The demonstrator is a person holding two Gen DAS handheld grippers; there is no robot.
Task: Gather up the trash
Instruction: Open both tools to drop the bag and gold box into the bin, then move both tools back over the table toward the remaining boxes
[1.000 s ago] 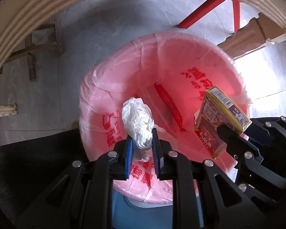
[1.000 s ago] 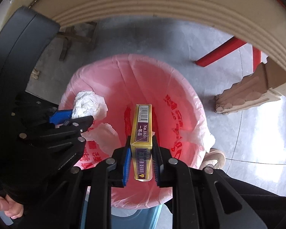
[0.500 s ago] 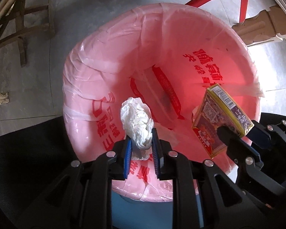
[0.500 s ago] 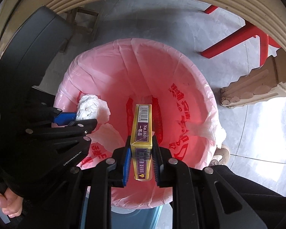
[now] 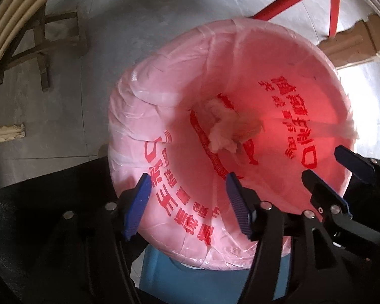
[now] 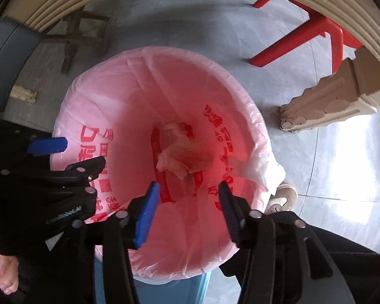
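Both pieces of trash had left the grippers since the earlier views: the crumpled white tissue (image 5: 223,136) and the yellow and purple box, clamped a moment before, now showed as a blurred clump deep inside the pink bag (image 5: 286,58), low against its red printed lettering. From the right wrist view the same blurred clump (image 6: 182,154) sat near the bottom of the bag, the box too smeared to tell apart from the tissue.

Each gripper pointed straight down over the bag's mouth. The left gripper (image 5: 187,197) had its jaws just opened, its blue pads standing apart with nothing between them but the bag's near wall below. The right gripper (image 6: 187,205) likewise had its jaws just opened and held nothing. In the left wrist view the right gripper appeared at the right edge, over the bag's rim; in the right wrist view the left gripper appeared at the left edge, with part of a hand (image 6: 5,273) below it.

The bag lined a blue bin (image 5: 164,271) standing on a grey floor (image 5: 139,25). A red chair leg (image 6: 299,40) and a shoe (image 6: 283,197) were visible beside the bin.
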